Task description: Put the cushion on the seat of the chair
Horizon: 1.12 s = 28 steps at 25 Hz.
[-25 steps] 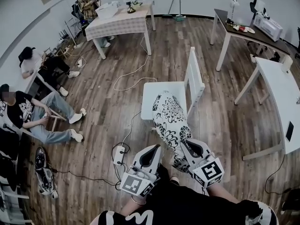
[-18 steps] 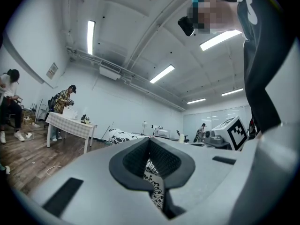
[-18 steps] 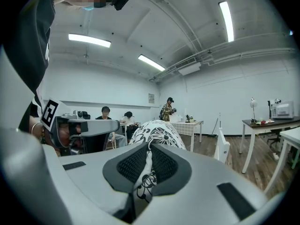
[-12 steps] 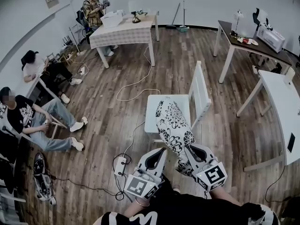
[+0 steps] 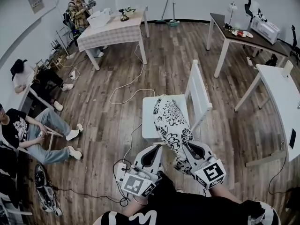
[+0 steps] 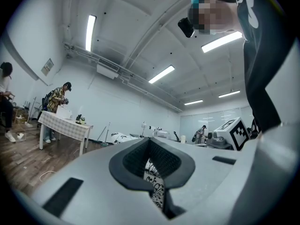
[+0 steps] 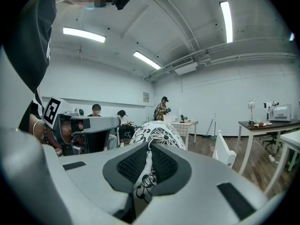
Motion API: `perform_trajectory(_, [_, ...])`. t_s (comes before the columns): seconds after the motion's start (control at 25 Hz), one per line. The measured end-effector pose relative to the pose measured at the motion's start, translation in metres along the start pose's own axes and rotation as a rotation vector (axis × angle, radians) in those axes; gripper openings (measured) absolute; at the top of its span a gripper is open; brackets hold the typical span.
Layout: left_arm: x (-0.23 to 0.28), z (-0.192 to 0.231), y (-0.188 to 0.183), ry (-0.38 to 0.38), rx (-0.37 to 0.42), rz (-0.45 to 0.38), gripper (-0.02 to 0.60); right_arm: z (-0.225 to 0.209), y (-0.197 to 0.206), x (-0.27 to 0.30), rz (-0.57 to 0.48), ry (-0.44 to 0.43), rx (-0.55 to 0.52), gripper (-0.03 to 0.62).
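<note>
**Head view: patterned cushion, in carry, at the chair**

Item: cushion (image 5: pixel 171 125), black-and-white floral print, held on edge. Its near hem sits in both claws and its length runs out ahead of them.

Left gripper (image 5: pixel 156 149): jaws clamped on the hem, with printed fabric pinched between the pads in the left gripper view.

Right gripper (image 5: pixel 188 148): likewise closed on the hem, just beside its partner.

Chair (image 5: pixel 199 95): white, slatted back, directly beyond the claw tips. The seat (image 5: pixel 148 118) lies under the cushion's far half. Whether the fabric touches it cannot be told.

Progress: pick-up appears done and the approach nearly so. Judged still to do are laying the cushion flat on the seat and letting go.

Change from a second ago: the chair stood farther ahead of the claws and now sits nearer. Grip and cushion attitude are unchanged.

Surroundings: wooden floor (image 5: pixel 103 125), with a trailing cable (image 5: pixel 126 86) off to the left claw's side.
</note>
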State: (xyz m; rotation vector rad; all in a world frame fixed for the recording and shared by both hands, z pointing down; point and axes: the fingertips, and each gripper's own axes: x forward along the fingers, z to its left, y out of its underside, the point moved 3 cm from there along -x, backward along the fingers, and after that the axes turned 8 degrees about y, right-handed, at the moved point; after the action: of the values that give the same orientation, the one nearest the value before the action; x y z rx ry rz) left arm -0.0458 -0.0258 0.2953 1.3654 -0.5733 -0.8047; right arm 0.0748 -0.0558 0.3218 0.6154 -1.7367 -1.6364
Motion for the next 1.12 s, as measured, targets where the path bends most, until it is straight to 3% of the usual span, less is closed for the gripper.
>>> perform_trajectory(0.6, [0.057, 0.111, -0.025, 0.084, 0.012, 0.030, 0.003, -0.032, -0.028, 0.109, 0.006, 0.073, 0.001, 0.035])
perform_trajectory(1.12, [0.083, 0.147, -0.014, 0.131, 0.010, 0.054, 0.003, -0.050, -0.021, 0.152, 0.023, 0.099, 0.018, 0.035])
